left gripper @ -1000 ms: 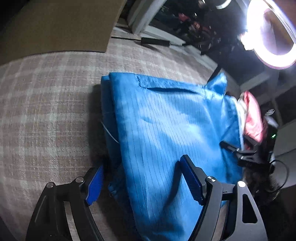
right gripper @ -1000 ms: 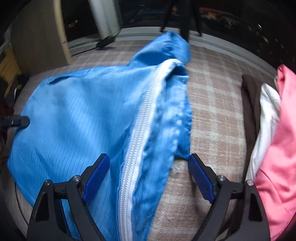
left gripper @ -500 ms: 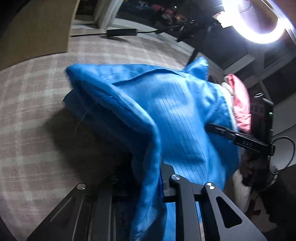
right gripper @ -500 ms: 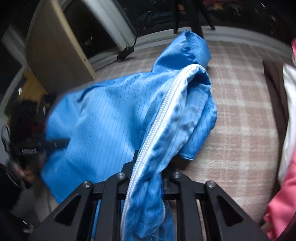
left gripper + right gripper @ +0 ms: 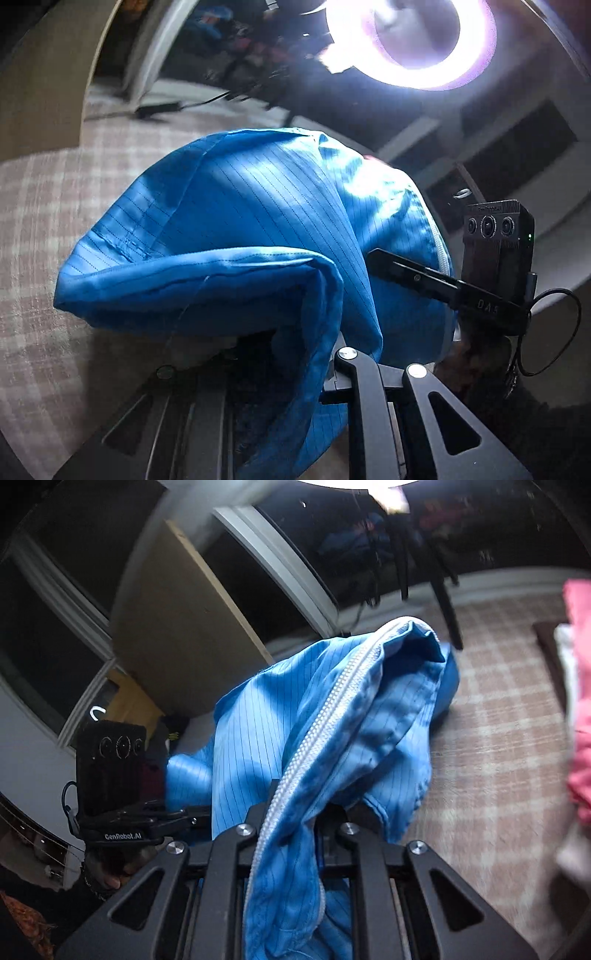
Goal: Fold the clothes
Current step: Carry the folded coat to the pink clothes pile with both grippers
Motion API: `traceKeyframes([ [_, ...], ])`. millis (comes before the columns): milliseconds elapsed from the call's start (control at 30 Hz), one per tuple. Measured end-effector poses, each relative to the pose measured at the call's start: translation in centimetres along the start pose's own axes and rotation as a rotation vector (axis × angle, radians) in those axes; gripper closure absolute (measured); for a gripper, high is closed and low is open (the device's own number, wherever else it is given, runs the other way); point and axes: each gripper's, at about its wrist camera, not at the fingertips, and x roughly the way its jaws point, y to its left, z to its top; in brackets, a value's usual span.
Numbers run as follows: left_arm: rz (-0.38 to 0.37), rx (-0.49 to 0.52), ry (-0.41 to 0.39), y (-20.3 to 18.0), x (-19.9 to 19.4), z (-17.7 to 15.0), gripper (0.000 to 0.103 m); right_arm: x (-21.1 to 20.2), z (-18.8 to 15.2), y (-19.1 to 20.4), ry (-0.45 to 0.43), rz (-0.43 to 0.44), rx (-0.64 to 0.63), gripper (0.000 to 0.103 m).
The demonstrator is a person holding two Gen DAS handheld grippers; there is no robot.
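A blue pinstriped garment [image 5: 236, 229] with a white zipper [image 5: 325, 716] hangs lifted above the plaid surface, held at both near edges. My left gripper [image 5: 295, 373] is shut on its hem, with cloth draped over the jaws. My right gripper [image 5: 295, 823] is shut on the zipper edge. The right gripper also shows in the left wrist view [image 5: 417, 277], and the left gripper shows in the right wrist view [image 5: 177, 819]. The far end of the garment still rests on the surface.
The plaid cloth surface [image 5: 498, 746] lies below. A pile of pink [image 5: 580, 686], white and brown clothes sits at the right. A tan board [image 5: 177, 627] leans at the back left. A bright ring light [image 5: 410, 40] glows above.
Both grippers closed on the blue garment's near edges and lifted it up off the surface. The cloth now bunches and hangs between them.
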Motion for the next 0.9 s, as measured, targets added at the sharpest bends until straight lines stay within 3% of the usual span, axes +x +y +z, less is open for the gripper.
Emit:
traceKeyframes([
  [100,-0.016,0.054,-0.012,-2.6,-0.9,-0.2,0.087,-4.5,-1.3,1.8,-0.066,-0.033,-0.011,0.089],
  [400,-0.046,0.210,-0.014,-12.5,2.1,1.5,0.087,-15.9,-5.0,2.8,-0.221,-0.191,0.006,0.089],
  [667,-0.073,0.349,-0.017,-21.3,4.7,2.9,0.088,-23.6,-3.1,-3.1,-0.264,-0.278,-0.045,0.089],
  [900,-0.032,0.384,-0.036,-27.0,10.0,6.9,0.088,-28.3,1.7,-10.8,-0.253,-0.332,-0.095,0.089],
])
